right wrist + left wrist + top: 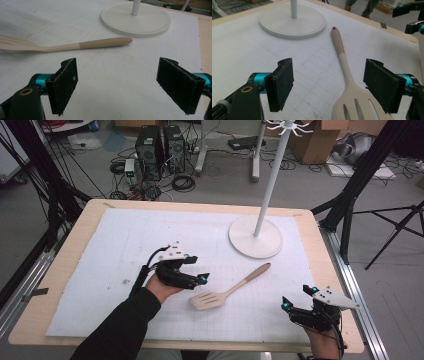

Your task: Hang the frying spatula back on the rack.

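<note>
Left claw (328, 85) gapes around spatula (347, 82), white stand base (292, 23) beyond.

Black tongs (202, 279), teal joints, dark sleeve (120, 327)

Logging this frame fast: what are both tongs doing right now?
Left tongs: open, holding nothing, just beside the spatula.
Right tongs: open, holding nothing.

**Even Room Light, Soft Focus Up Close**

Light was bright and diffuse, seemingly from overhead. The white mat (125, 250) looked pale, nearly washed out, without hard glare. The spatula (227, 292) cast only a faint, soft shadow. In both gripper views the near black pads (280, 83) were slightly blurred, and the backgrounds softened towards the edges.
</note>
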Tool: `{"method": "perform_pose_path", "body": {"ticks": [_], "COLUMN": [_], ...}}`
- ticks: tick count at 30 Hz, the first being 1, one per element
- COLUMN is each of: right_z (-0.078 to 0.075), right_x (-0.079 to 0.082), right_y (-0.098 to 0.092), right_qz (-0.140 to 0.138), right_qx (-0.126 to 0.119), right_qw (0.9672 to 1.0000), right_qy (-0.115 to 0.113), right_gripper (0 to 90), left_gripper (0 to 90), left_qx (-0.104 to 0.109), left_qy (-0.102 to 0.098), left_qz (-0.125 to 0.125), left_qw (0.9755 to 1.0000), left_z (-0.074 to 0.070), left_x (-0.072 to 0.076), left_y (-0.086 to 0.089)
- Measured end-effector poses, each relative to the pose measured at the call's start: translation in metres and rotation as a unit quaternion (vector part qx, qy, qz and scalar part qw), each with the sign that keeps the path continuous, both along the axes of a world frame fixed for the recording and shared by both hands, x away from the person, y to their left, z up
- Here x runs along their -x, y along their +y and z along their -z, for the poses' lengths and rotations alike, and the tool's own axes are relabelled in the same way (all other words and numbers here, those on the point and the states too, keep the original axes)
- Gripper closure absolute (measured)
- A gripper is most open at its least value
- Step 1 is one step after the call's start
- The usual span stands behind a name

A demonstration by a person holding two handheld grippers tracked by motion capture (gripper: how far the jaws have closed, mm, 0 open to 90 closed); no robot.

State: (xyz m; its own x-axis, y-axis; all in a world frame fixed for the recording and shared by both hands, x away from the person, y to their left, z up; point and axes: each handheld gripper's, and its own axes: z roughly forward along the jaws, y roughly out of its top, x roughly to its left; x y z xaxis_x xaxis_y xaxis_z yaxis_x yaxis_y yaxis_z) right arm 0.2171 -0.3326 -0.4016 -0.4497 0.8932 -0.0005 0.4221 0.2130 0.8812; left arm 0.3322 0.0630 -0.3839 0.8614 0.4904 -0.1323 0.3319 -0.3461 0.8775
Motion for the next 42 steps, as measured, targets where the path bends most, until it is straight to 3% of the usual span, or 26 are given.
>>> {"method": "perform_pose_path", "body": {"ticks": [4,9,13,15,19,25,27,29,34,36,38,42], "right_z": [0.0,0.001,0.001,0.001,0.001,0.001,0.001,0.001,0.0,0.0,0.0,0.0], "right_x": [-0.002,-0.003,-0.003,-0.003,-0.003,-0.003,-0.003,-0.003,-0.003,-0.003,-0.003,-0.003], "right_y": [0.003,0.003,0.004,0.004,0.005,0.003,0.004,0.004,0.005,0.005,0.005,0.006], "right_qz": [-0.007,-0.009,-0.01,-0.011,-0.013,-0.011,-0.01,-0.011,-0.011,-0.012,-0.012,-0.012], "right_qx": [0.001,0.002,0.001,0.002,0.002,0.002,0.001,0.001,0.001,-0.001,-0.001,-0.004], "right_qw": [1.0,1.0,1.0,0.9999,0.9999,0.9999,0.9999,0.9999,0.9999,0.9999,0.9999,0.9999], "right_qy": [-0.002,0.001,0.001,0.001,0.002,0.001,0.003,0.001,0.001,0.002,0.002,0.002], "right_gripper": [16.2,16.2,16.2,16.2,16.3,16.2,16.2,16.3,16.3,16.3,16.3,16.3], "left_gripper": [28.5,31.0,33.9,35.5,37.4,41.3,44.3,50.1,56.7,57.8,67.4,71.8], "left_qx": [-0.019,-0.06,-0.094,-0.119,-0.139,-0.156,-0.17,-0.198,-0.212,-0.221,-0.229,-0.236], "left_qy": [0.03,0.046,0.06,0.064,0.072,0.063,0.059,0.052,0.039,0.032,0.027,0.047], "left_qz": [0.022,0.052,0.06,0.069,0.083,0.086,0.093,0.096,0.083,0.079,0.092,0.08], "left_qw": [0.9991,0.9958,0.9919,0.9884,0.9842,0.9819,0.9792,0.9741,0.973,0.9716,0.9686,0.9674], "left_z": [0.005,0.016,0.026,0.03,0.035,0.039,0.04,0.043,0.042,0.041,0.04,0.038], "left_x": [-0.01,-0.015,-0.019,-0.021,-0.022,-0.018,-0.015,-0.012,-0.01,-0.006,-0.003,-0.004], "left_y": [-0.026,-0.055,-0.07,-0.076,-0.087,-0.095,-0.098,-0.101,-0.104,-0.107,-0.11,-0.113]}}
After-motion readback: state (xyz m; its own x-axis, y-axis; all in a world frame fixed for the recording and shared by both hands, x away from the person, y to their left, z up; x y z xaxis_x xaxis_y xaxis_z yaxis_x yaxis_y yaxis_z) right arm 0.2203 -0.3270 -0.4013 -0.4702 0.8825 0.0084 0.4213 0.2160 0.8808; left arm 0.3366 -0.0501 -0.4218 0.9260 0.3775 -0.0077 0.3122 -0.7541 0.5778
